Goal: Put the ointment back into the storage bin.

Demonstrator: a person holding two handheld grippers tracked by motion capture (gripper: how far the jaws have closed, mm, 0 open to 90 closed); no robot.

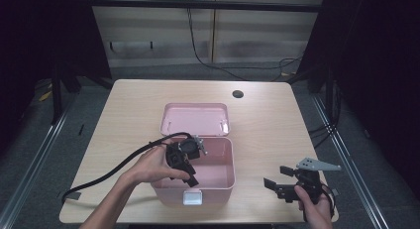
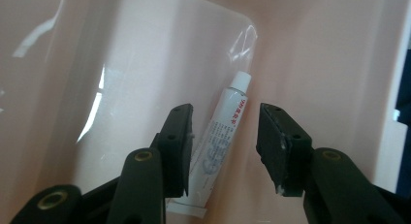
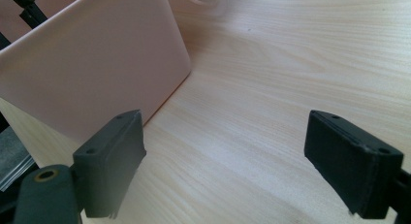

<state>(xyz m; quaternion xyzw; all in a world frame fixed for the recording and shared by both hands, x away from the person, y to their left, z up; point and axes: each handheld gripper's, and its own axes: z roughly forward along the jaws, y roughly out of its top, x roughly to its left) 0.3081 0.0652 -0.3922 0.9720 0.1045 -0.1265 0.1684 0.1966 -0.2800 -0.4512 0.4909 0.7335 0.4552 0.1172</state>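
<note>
Left gripper (image 2: 224, 146) hangs inside the pink box (image 1: 225, 175), jaws pointing down at the floor of it, and the fingers stand apart with nothing squeezed between them. The tube (image 2: 220, 136) lies flat on the box floor just below and between the two pads, its white cap (image 2: 239, 81) pointing away from the fingertips and its crimped tail back under the near pad. The pads are not pressing on it.

A small, light, soft-walled tube, by the look of it: it should dent rather than resist, and its glossy skin could slide. Best grip, I'd say, is across the body near the middle, or up at the stiff shoulder below the cap, not on the flat tail.

Room is tight in there. The box walls rise close on both sides of the fingers, and one corner sits just beyond the cap, so any lift should go straight up past the rim. The lid (image 1: 195, 119) lies open behind the box, clear of the exit.

Right gripper (image 3: 228, 161) waits over bare table (image 3: 271, 88), fingers spread wide and empty, with the box's outer wall just off one finger.
</note>
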